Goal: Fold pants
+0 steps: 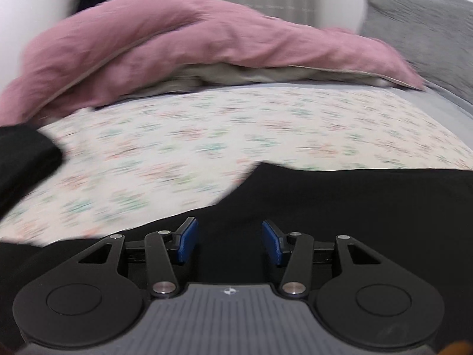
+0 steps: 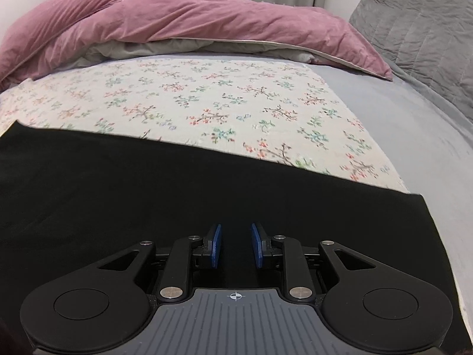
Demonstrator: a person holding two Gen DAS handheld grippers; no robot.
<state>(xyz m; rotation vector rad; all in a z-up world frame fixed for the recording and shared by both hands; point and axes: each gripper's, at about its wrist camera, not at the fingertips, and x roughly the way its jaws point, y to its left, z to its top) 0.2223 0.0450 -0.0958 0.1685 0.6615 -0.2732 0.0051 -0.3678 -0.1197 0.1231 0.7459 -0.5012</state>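
The black pants [image 2: 118,195] lie flat on the bed's floral sheet [image 2: 207,97], filling the lower half of both wrist views, directly beneath and ahead of each gripper. In the right wrist view their long axis runs left to right, and a square end sits at lower right. The right gripper [image 2: 235,244] hovers over that end, jaws narrowly parted and empty. The left gripper [image 1: 229,241], wider apart and empty, sits by a notched edge at centre frame; a bunched dark piece [image 1: 23,159], probably more of the pants, lies at far left.

Pants [image 2: 118,183] on sheet [image 2: 207,100], duvet [image 2: 177,14] behind.
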